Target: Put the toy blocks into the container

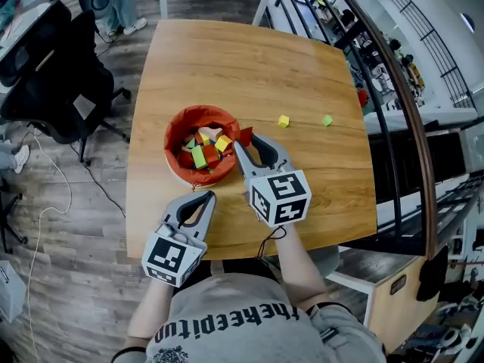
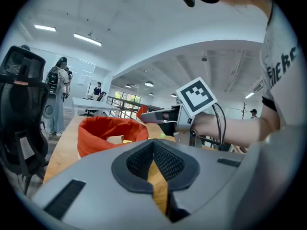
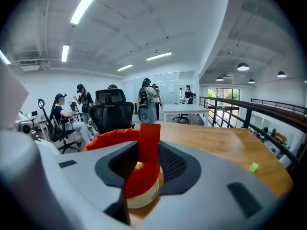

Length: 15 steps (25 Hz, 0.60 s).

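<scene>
Tabletop [image 1: 318, 74] carries the orange container [image 1: 175, 131], part-filled. Right gripper [image 1: 243, 141]: jaws clamped on a red block [image 1: 246, 134] at the container's 3 o'clock rim. Advise carrying it inward past the rim before release. Left gripper [image 1: 206, 196]: jaws closed, empty, at 6 o'clock. Yellow block [image 1: 283, 121] and green block [image 1: 327, 120] lie loose further out toward 3 o'clock.

My left gripper [image 1: 204, 199] & right gripper [image 1: 242, 145]: grey plastic shells, black mesh pads [image 2: 168, 162], each w/ a white cube [image 1: 172, 257] of black square markers. Thin black cable [image 2: 222, 128] at right one. Grey T-shirt [image 1: 227, 316], black lettering
</scene>
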Motion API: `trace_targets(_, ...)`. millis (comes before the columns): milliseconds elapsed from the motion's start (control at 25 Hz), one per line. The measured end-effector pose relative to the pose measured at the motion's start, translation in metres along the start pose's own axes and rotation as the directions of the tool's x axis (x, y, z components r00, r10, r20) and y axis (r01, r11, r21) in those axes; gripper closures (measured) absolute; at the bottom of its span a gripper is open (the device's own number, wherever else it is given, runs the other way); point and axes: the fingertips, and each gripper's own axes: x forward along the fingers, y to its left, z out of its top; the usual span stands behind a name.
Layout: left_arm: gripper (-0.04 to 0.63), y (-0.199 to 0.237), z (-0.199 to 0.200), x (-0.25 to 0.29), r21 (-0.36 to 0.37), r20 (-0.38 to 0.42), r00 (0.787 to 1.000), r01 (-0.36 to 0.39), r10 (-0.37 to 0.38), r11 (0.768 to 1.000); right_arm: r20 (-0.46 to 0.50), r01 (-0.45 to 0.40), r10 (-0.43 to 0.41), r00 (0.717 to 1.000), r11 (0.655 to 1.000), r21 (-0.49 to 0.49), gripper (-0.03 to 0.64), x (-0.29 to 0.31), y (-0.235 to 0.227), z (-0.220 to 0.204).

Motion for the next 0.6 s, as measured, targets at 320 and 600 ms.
trace_targets(320,0.581,0.021,-0.002,-0.024,-0.020,0.022,0.997,-0.076,0.076,0.997,0.002,-0.074,0.074,0.997,0.997,-0.023,0.476,0.018,0.036,0.005)
trace_targets(600,0.581,0.034,-0.003,-0.041,-0.043,0.039,0.992,-0.121,0.123,0.992,-0.005,-0.102,0.102,0.995,0.994,-0.047,0.474,0.027,0.056,0.009)
